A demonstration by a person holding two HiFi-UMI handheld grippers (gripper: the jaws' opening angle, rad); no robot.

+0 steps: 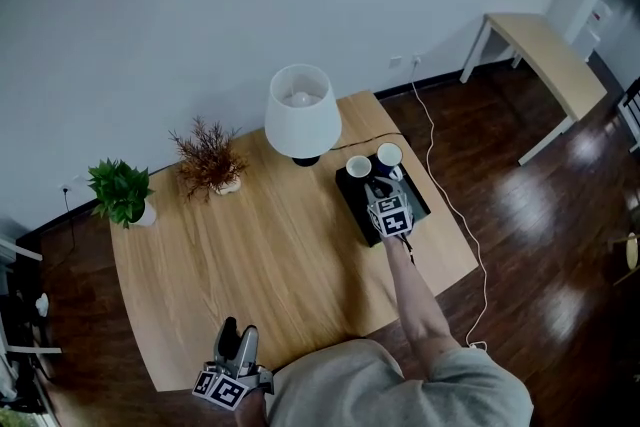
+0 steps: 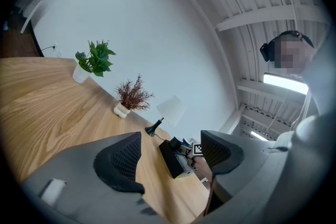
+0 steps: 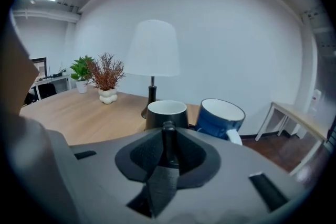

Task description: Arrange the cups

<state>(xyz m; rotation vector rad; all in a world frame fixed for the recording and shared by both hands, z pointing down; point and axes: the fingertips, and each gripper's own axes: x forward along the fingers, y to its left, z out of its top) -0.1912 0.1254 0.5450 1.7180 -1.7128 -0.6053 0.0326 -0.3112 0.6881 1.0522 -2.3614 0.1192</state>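
Your right tool (image 3: pixel 168 140) has its jaws nearly together, pinching the thin upright handle of the black cup with a white inside (image 3: pixel 167 114), which is straight ahead of it. Just to that cup's right is the blue cup with a white inside (image 3: pixel 220 115). Both are at the far end of the black rectangular tray (image 1: pixel 350 198) on the light wooden worktop (image 1: pixel 270 255), near the white-shaded lamp (image 1: pixel 302 110). Your left tool (image 2: pixel 170 147), at the worktop's near edge, has its jaws wide apart and empty.
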